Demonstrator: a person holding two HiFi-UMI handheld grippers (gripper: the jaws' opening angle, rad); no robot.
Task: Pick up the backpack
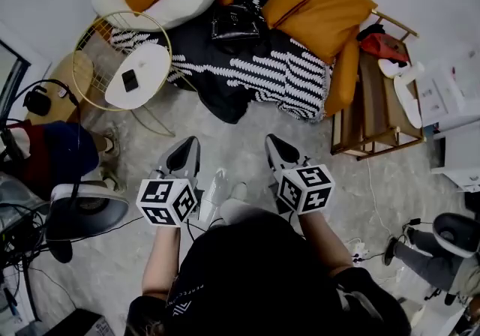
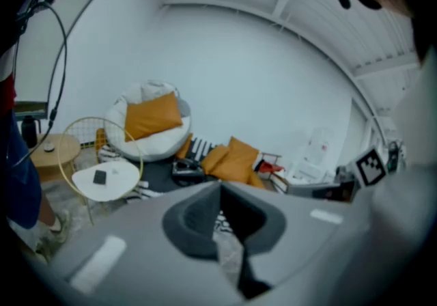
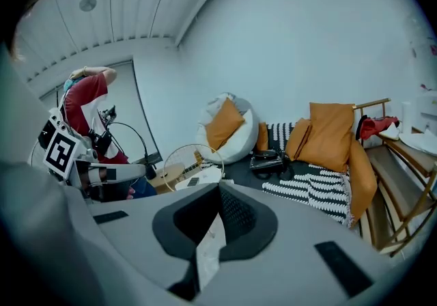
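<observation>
Above the grey floor (image 1: 232, 136), left tool (image 1: 187, 145) and right tool (image 1: 274, 142) are closed, empty; backpack (image 1: 236, 23) lies on striped blanket (image 1: 292, 72).

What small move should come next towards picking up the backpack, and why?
Probably bring both grippers forward towards the black backpack. It lies on the striped blanket well ahead of the person. The left gripper and right gripper hang over the floor, far short of it, with jaws together on nothing. The jaws would likely need to open on the way.

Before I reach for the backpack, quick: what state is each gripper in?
Left gripper: closed, empty.
Right gripper: closed, empty.
</observation>
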